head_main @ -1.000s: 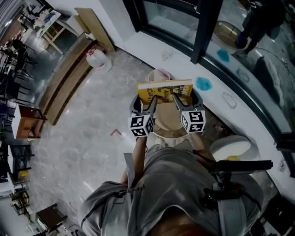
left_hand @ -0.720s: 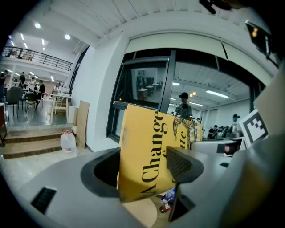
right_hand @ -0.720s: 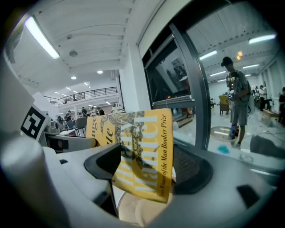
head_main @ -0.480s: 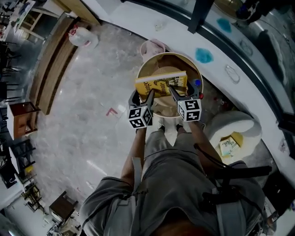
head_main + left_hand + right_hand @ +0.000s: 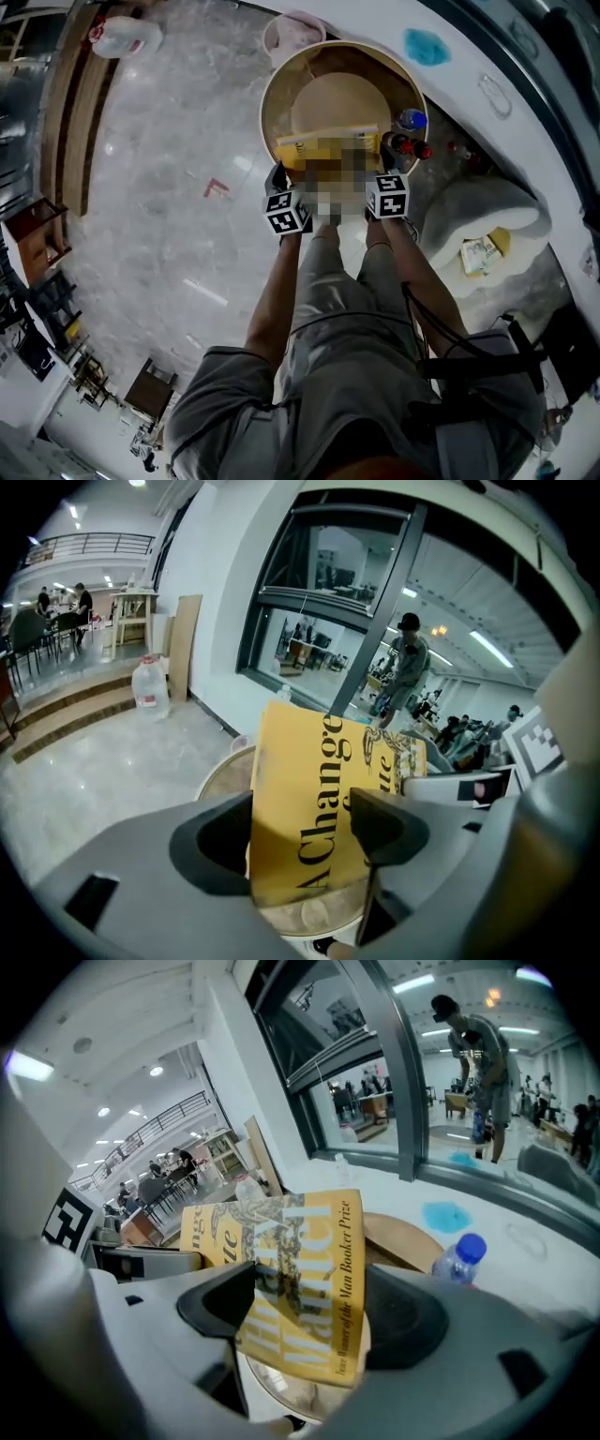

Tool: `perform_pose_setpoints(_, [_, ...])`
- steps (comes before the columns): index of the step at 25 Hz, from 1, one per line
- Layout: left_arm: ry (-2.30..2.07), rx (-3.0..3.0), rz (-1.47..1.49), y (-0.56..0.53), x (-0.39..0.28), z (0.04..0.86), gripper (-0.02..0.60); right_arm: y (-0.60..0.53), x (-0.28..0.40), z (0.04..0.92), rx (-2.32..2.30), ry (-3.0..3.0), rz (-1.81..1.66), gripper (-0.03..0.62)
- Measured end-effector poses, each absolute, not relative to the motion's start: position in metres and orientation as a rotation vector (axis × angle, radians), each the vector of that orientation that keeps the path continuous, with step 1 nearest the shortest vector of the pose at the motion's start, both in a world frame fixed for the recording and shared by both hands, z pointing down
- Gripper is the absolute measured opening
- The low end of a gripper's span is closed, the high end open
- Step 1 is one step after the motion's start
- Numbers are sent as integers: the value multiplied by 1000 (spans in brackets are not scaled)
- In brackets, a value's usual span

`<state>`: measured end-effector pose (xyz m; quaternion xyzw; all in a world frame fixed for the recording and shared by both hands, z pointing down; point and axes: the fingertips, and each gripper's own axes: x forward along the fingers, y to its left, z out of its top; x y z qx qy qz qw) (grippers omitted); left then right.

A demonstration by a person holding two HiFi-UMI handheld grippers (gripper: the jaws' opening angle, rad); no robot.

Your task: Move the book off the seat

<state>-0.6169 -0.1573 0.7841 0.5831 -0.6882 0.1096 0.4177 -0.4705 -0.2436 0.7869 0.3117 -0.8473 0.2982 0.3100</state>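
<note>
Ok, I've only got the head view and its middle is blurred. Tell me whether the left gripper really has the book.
Observer: Yes. In the left gripper view, the left gripper has its jaws closed on the near edge of the yellow book.
Operator: Now check the right one.
Observer: The right gripper clamps the other end, beside the line "Winner of the Man Booker Prize".
Operator: Report anything ahead that I can't see.
Observer: Beyond the seat, a person stands behind the window glass.

The book [image 5: 302,148] hangs over the seat [image 5: 337,94], the left hand-held gripper [image 5: 278,176] at one end and the right hand-held gripper [image 5: 387,155] opposite (a bottle [image 5: 411,119] stands beside the seat's right).
</note>
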Motion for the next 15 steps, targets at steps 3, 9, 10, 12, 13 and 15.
perform_pose_setpoints(3, [-1671,1453,303,-152,-611,835,334,-235,-463,837,826,-2173,832,344])
perform_pose_setpoints(9, [-1572,1373,365,-134,-587,931,334,-213,-437,932,818,-2022,918,345])
perform_pose_setpoints(10, [-1560,1363,377,-131,-584,944,334,-210,-434,946,817,-2005,930,345])
perform_pose_setpoints(12, [-1539,1348,397,-129,-579,968,334,-206,-428,970,822,-1977,951,345])
perform_pose_setpoints(13, [-1529,1340,405,-129,-578,978,334,-205,-426,981,827,-1964,957,345])
perform_pose_setpoints(15, [-1512,1322,414,-129,-576,997,334,-204,-424,999,839,-1938,960,347])
